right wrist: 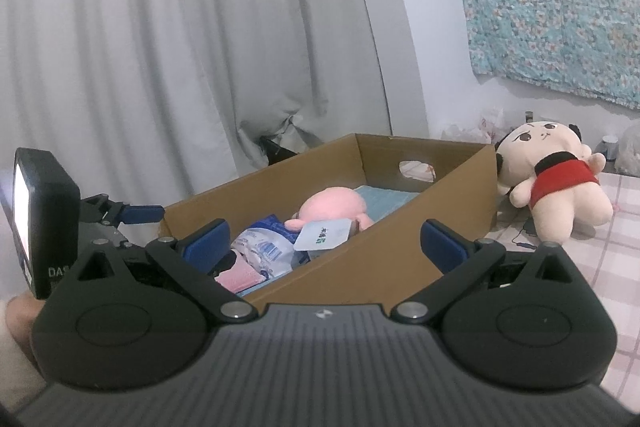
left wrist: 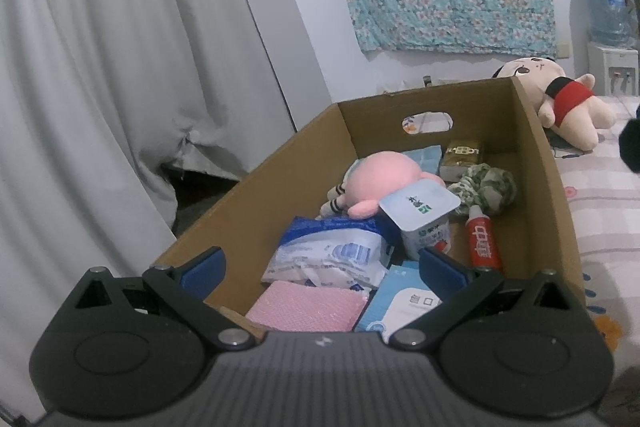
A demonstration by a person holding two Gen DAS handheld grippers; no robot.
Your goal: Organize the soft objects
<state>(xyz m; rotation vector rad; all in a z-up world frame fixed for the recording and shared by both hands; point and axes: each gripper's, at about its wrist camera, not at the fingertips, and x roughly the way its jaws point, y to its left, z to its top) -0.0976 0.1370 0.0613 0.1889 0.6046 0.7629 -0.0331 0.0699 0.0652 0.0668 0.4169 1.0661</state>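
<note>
We hold the left gripper [left wrist: 322, 267] over the near end of the cardboard box [left wrist: 260, 187], blue-padded jaws spread wide and empty. Our right gripper [right wrist: 324, 245] hangs above the box's right wall, jaws wide too, gripping nothing.

Inside, a fuzzy pink plush [left wrist: 378, 185] lies near the middle, its round head half under the foil lid of a tilted yogurt cup [left wrist: 420, 217]. Toward the near end sits a crinkly blue-and-white plastic pack [left wrist: 332, 255], then a flat pink bubble-textured pad [left wrist: 306, 309] and a light blue carton [left wrist: 400, 303]. Along the right wall lies a red tube [left wrist: 482, 241], behind it a knotted green-and-white cloth [left wrist: 486, 189] and a small gold packet [left wrist: 462, 159] near the far end.

Outside, past the box's far right corner, a cream plush doll in a red top [right wrist: 554, 183] lies on the checked bedsheet [right wrist: 600, 267].
</note>
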